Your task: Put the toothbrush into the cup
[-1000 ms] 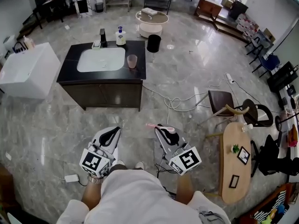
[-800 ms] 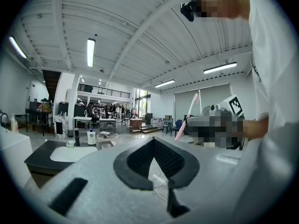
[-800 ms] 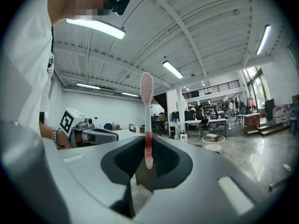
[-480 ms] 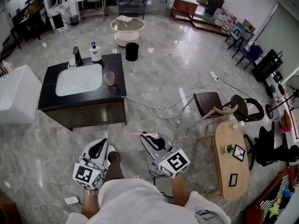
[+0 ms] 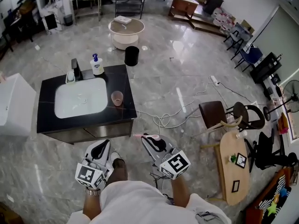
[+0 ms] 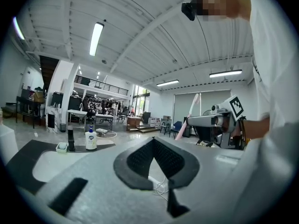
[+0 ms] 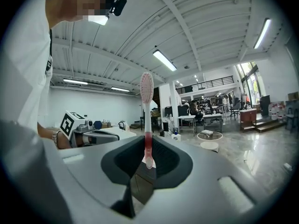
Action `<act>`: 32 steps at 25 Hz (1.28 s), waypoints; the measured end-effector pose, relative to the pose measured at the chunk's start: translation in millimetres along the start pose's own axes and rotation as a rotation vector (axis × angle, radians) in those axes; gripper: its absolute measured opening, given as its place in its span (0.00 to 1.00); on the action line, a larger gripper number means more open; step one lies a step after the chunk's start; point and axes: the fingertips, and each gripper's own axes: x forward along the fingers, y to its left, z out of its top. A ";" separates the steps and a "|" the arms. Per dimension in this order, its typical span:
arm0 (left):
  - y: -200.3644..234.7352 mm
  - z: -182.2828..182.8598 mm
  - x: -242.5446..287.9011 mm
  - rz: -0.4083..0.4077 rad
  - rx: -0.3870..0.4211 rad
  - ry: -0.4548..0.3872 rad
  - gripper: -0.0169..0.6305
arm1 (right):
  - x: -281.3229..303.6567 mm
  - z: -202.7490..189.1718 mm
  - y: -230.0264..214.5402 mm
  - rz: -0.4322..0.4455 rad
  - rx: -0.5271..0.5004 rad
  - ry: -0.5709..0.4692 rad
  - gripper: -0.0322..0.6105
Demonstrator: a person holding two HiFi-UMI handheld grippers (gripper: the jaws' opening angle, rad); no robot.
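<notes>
1. The sink surface (image 5: 124, 85) is brought nearer than a second ago, so the approach is judged nearly done.
2. The right claw (image 7: 148, 158) is clamped on the toothbrush (image 7: 147, 120), well apart from the cup (image 5: 117, 97) on the surface's right side.
3. The left claw (image 6: 156, 160) is held together, empty.
4. No writing can be read; the soap bottle (image 5: 97, 65) label is too small.

A soap bottle (image 5: 97, 65) stands behind the sink (image 5: 80, 98); what looks like a bin (image 5: 131, 56) stands beyond.
</notes>
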 end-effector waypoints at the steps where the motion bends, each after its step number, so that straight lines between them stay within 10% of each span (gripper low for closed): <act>1: 19.0 4.2 5.8 -0.005 -0.003 0.001 0.02 | 18.9 4.7 -4.5 -0.003 0.000 0.004 0.14; 13: 147.7 36.5 51.5 -0.045 -0.013 -0.024 0.02 | 147.8 30.8 -43.7 -0.046 -0.025 0.053 0.14; 32: 161.5 34.9 93.3 0.009 -0.007 0.003 0.02 | 174.6 10.7 -112.1 -0.034 -0.031 0.115 0.14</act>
